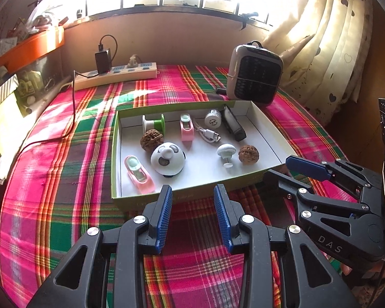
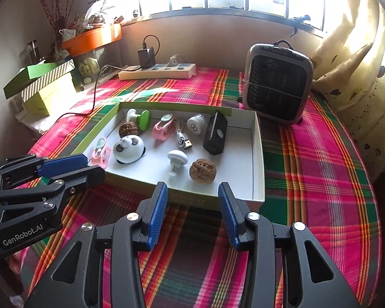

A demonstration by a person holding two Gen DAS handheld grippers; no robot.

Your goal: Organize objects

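Observation:
A shallow white box with a green rim (image 1: 267, 128) (image 2: 258, 159) lies on the plaid cloth. In it are two walnuts (image 1: 248, 154) (image 1: 151, 140), a white panda-faced gadget (image 1: 168, 159) (image 2: 128, 149), two pink clips (image 1: 140, 174) (image 1: 186, 128), a white and green spool (image 1: 155, 123), a white knob (image 1: 226, 152) (image 2: 177, 157), a USB cable (image 1: 209, 133), a round white plug (image 1: 213, 119) and a black device (image 1: 234, 124) (image 2: 215, 134). My left gripper (image 1: 193, 192) (image 2: 92, 165) hovers open at the box's near edge with nothing between its pads. My right gripper (image 2: 192, 190) (image 1: 282, 168) stands open and empty beside the box's near right corner.
A small heater (image 1: 255, 77) (image 2: 277, 89) stands behind the box on the right, with a curtain (image 1: 328, 51) beyond it. At the back a power strip (image 1: 115, 74) carries a black charger whose cable (image 1: 73, 118) trails over the cloth. Stacked boxes (image 2: 46, 87) and an orange tray (image 2: 92, 39) are on the left.

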